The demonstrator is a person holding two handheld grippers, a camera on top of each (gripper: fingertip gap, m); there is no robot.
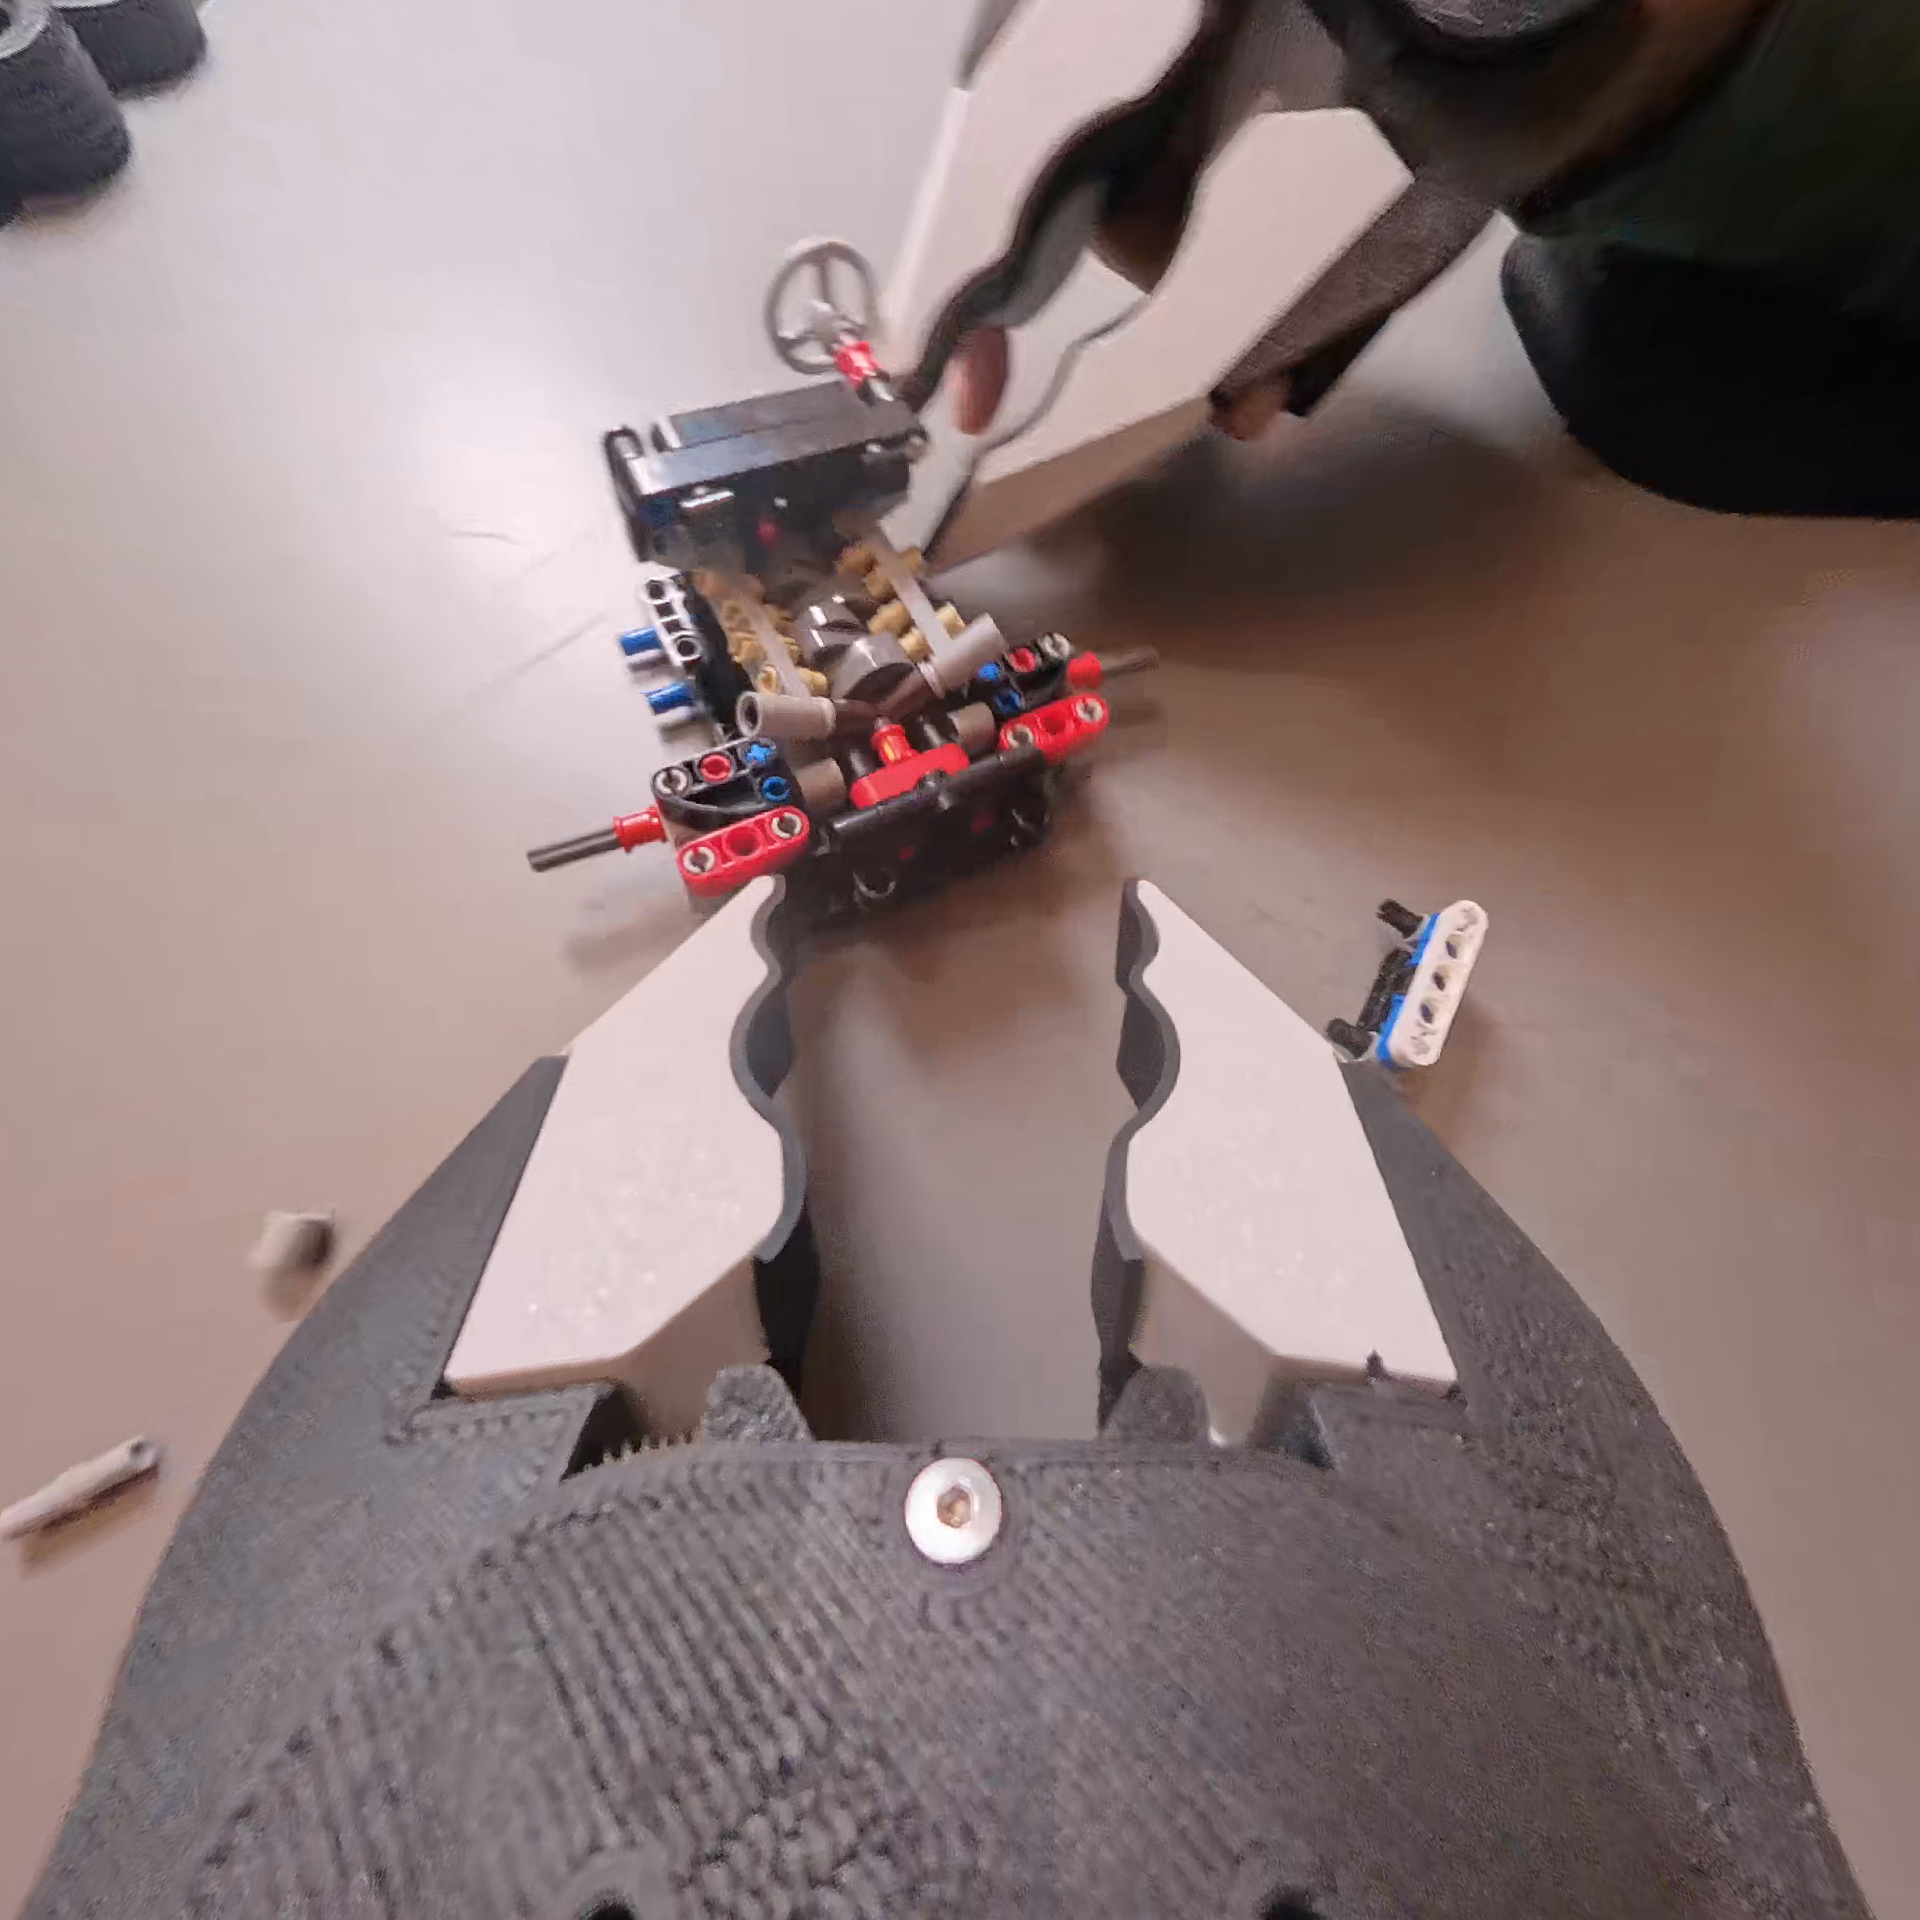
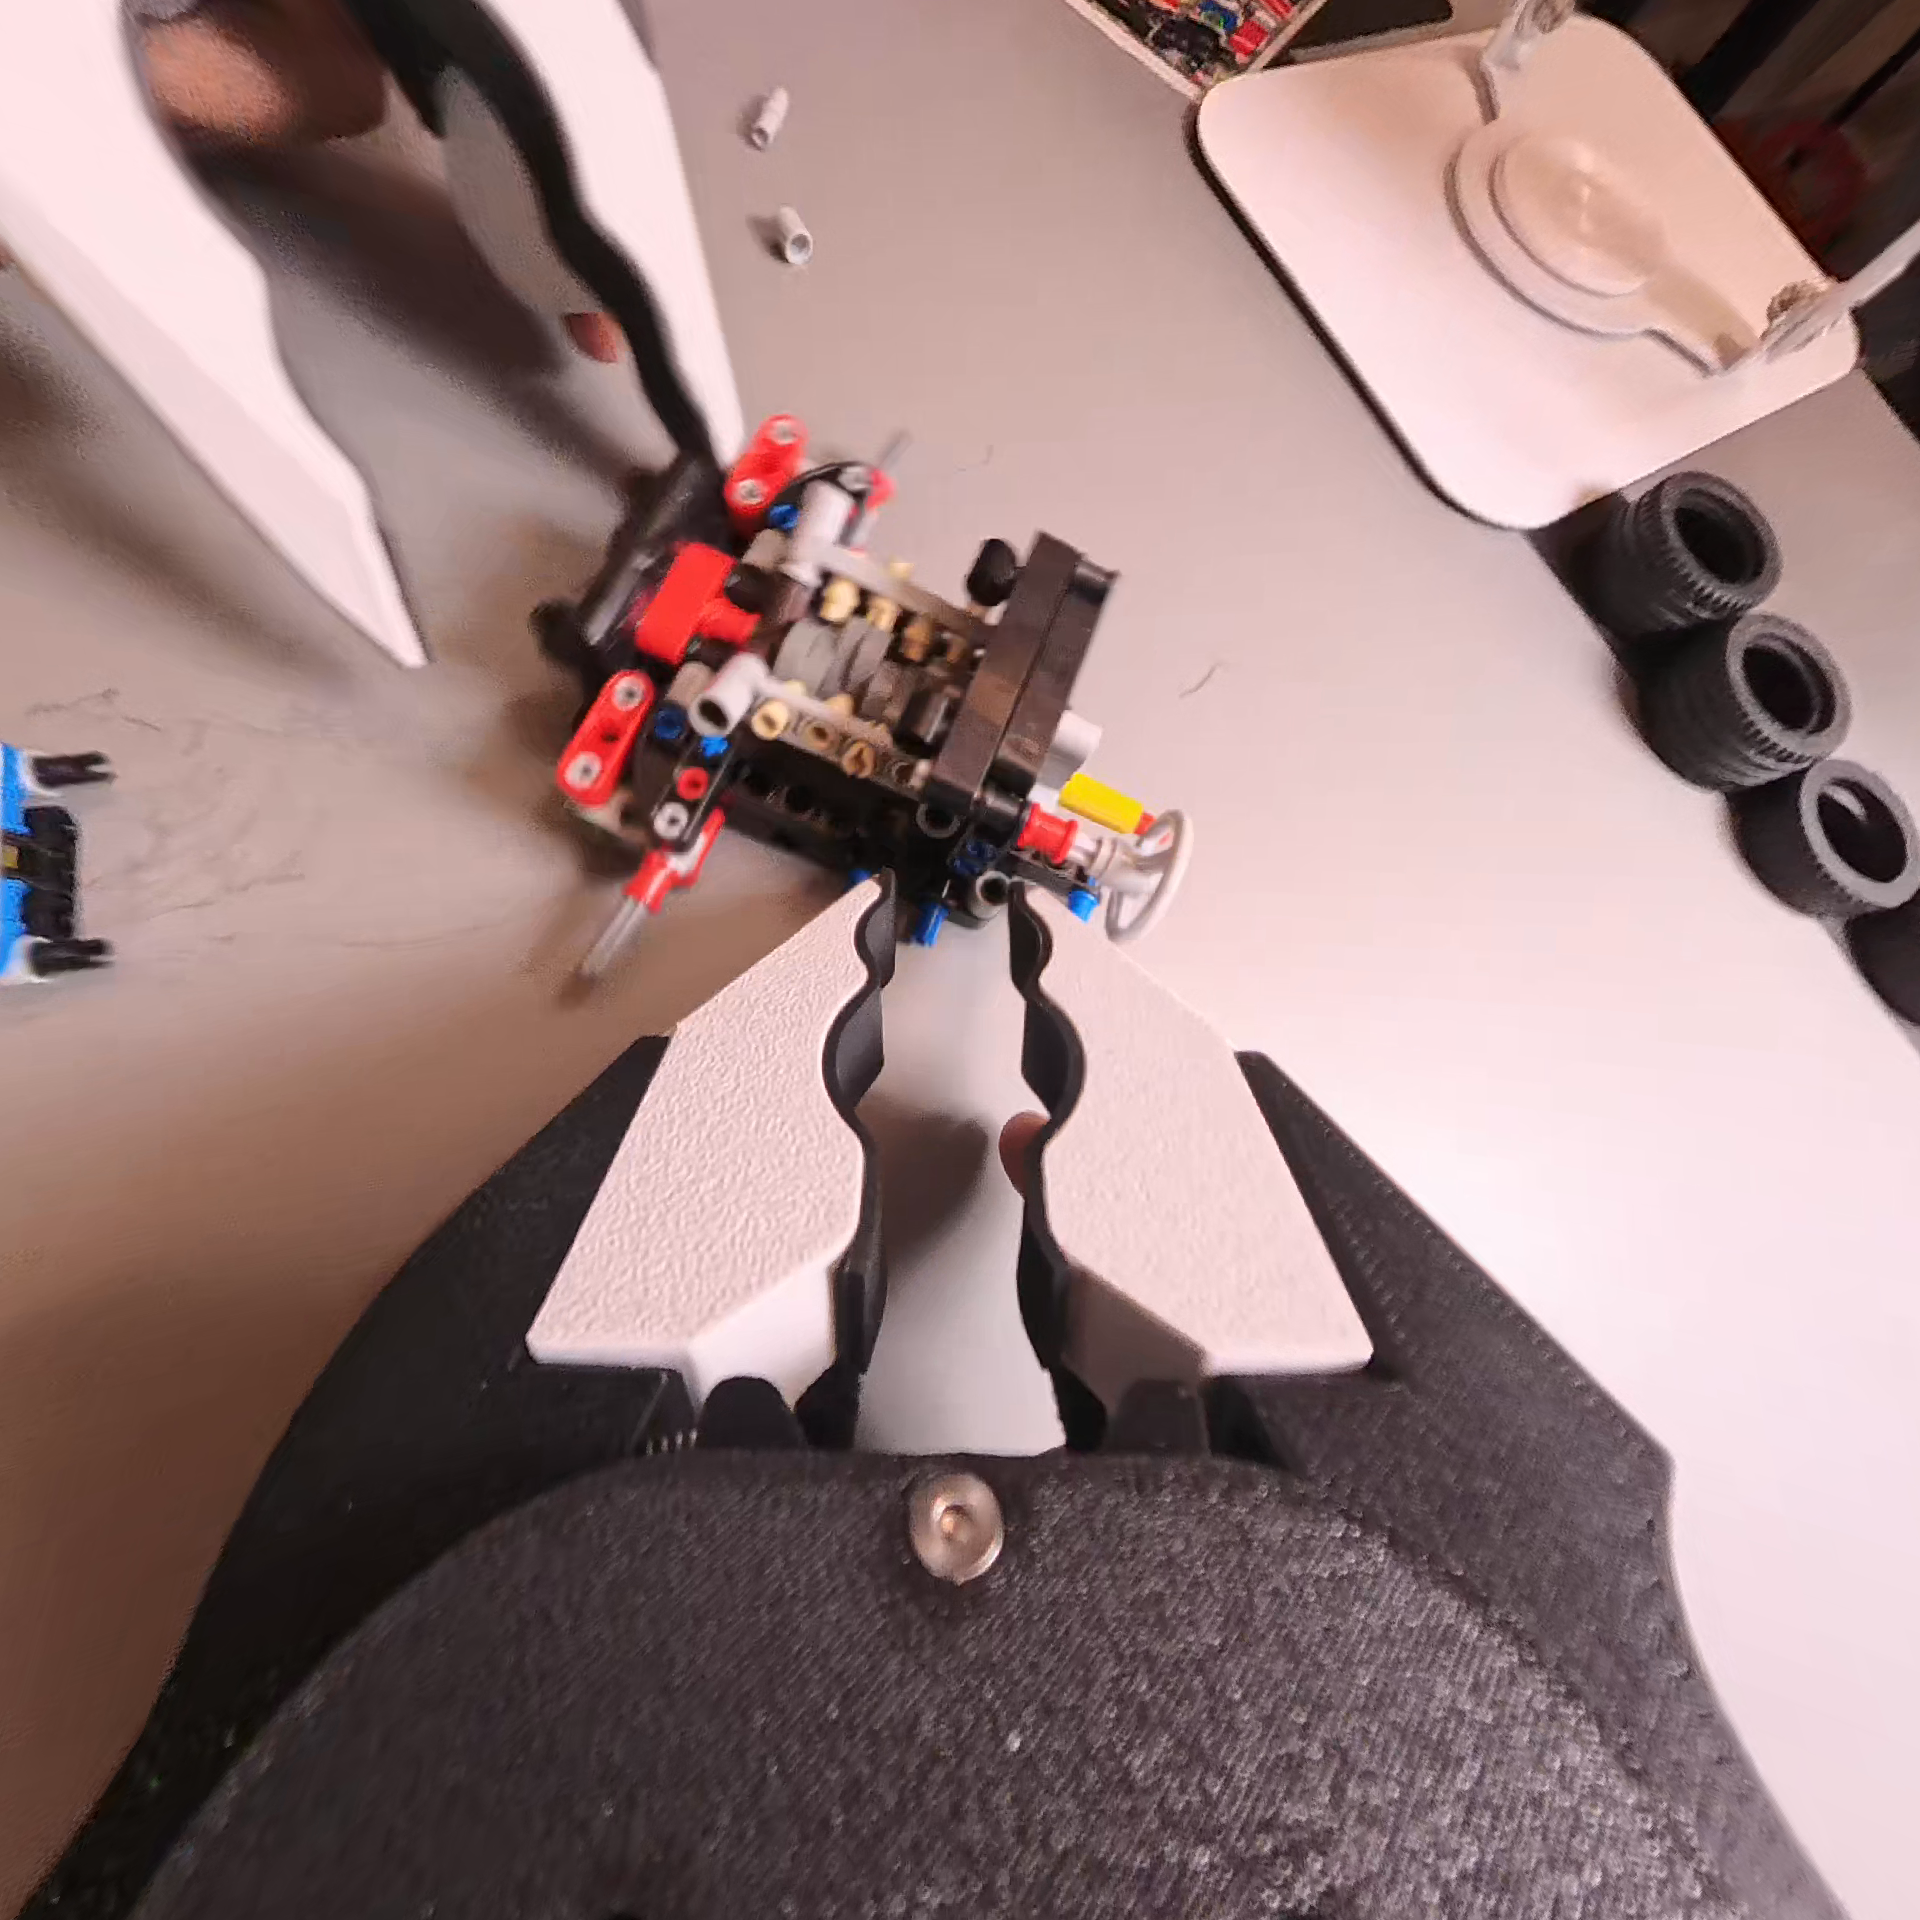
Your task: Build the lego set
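Observation:
The partly built Lego chassis (image 1: 831,675) lies on the table, black with red beams, blue pins and a grey steering wheel (image 1: 821,307). My left gripper (image 1: 956,904) is open and empty, its tips just short of the chassis's red-beam end. My right gripper (image 2: 948,896) has its jaws narrowed on the steering-wheel end of the chassis (image 2: 831,686). It appears blurred in the left wrist view (image 1: 925,478). A small white, blue and black beam sub-assembly (image 1: 1423,987) lies right of my left gripper, and also shows in the right wrist view (image 2: 42,862).
Several black tyres (image 2: 1756,707) sit at the right beside a white stand base (image 2: 1403,312). Small grey connectors (image 2: 795,234) lie beyond the chassis, and others (image 1: 296,1236) lie left of my left gripper. A person's dark sleeve (image 1: 1714,156) is at the upper right. Left tips to right tips: about 9 centimeters. Left tips and right tips are each some 25 centimeters from the white stand base (image 2: 1403,312).

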